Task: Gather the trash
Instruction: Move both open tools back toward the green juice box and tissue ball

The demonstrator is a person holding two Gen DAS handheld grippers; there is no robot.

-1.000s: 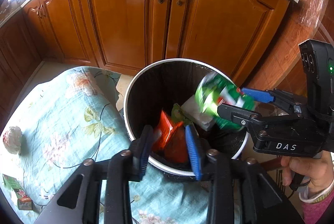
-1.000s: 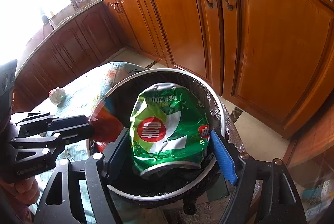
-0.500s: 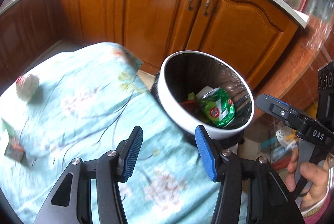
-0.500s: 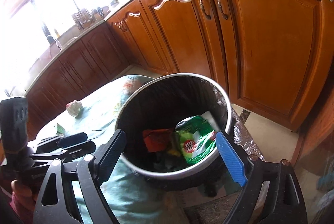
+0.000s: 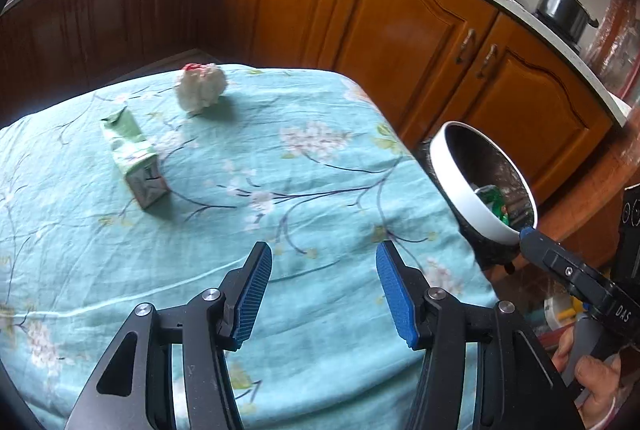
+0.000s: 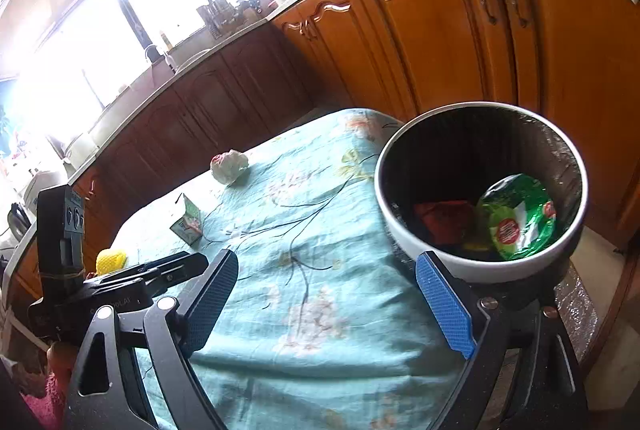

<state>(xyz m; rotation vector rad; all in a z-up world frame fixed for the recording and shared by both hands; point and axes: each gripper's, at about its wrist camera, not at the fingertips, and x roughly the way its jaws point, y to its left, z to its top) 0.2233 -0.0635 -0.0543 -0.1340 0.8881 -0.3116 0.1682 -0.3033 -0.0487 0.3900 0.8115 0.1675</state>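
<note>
Ahead of the left gripper [image 5: 324, 286]: a broad stretch of flowered cloth [image 5: 280, 181] with nothing on it, running to the table's far edge beside the wooden cabinets [image 5: 404, 29]. Fingers spread wide, holding nothing, touching nothing. Farther ahead and to its left, a green carton [image 5: 134, 159] lying on its side; beyond that, near the far edge, a crumpled white wad [image 5: 200, 89] — well apart from each other. Off the cloth's right edge, a white-rimmed bin [image 6: 472, 266], just ahead of the right gripper [image 6: 332, 294]. Right fingers likewise spread wide and empty. Inside the bin — a green wrapper [image 6: 520, 218] and a red packet [image 6: 444, 218]. Far left of the right gripper, a yellow lump [image 6: 111, 260].
</note>
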